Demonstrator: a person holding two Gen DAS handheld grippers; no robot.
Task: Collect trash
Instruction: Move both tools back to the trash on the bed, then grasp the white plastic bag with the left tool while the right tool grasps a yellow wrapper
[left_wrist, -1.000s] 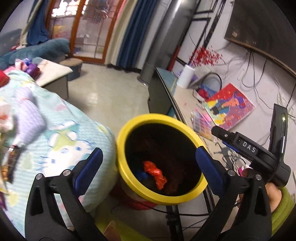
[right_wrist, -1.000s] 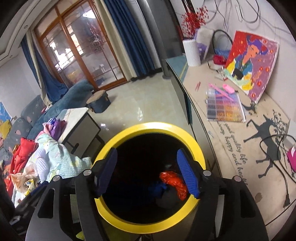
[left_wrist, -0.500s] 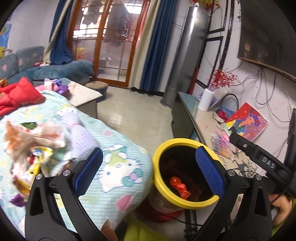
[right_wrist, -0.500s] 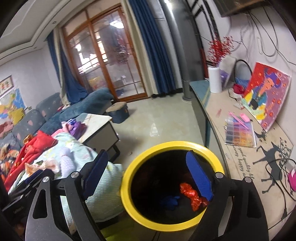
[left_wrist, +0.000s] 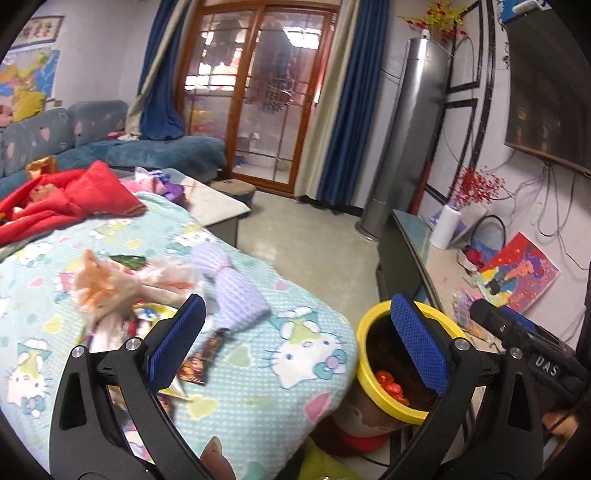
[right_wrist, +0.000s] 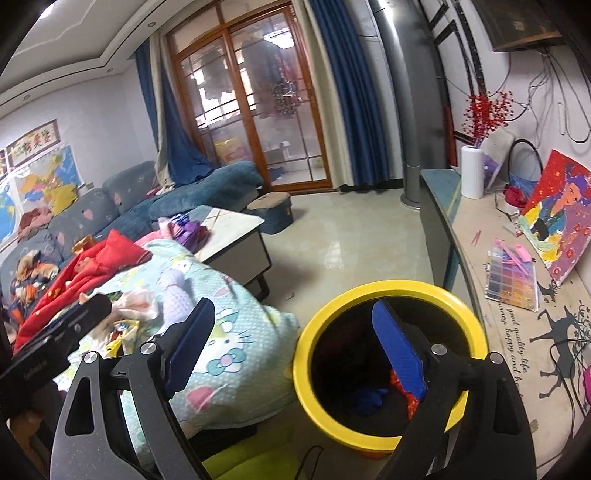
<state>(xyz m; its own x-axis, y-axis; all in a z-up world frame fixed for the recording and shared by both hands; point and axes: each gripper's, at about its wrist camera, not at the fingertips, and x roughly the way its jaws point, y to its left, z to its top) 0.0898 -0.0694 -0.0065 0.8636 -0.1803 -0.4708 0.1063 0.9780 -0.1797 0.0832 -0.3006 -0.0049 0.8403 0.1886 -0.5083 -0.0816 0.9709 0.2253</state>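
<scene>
A yellow-rimmed bin (left_wrist: 369, 373) stands on the floor beside the table, also in the right wrist view (right_wrist: 332, 306). Red crumpled trash (left_wrist: 391, 387) and something blue (right_wrist: 369, 397) lie inside it. Trash lies on the Hello Kitty cloth (left_wrist: 295, 347): crumpled plastic bags (left_wrist: 122, 284), snack wrappers (left_wrist: 201, 356) and a folded lilac cloth (left_wrist: 236, 291). My left gripper (left_wrist: 299, 339) is open and empty, above the cloth's edge, left of the bin. My right gripper (right_wrist: 291, 343) is open and empty, over the bin's left rim.
A red garment (left_wrist: 74, 199) lies at the cloth's far side. A low marble table (right_wrist: 229, 232), a blue sofa (left_wrist: 110, 151) and a stool (right_wrist: 273, 210) stand behind. A TV bench (right_wrist: 517, 302) with a bead box, painting and white vase runs along the right wall.
Both grippers have pulled up and back from over the bin and swung left. The cloth with its trash has come into the left wrist view. The jaws stayed open.
</scene>
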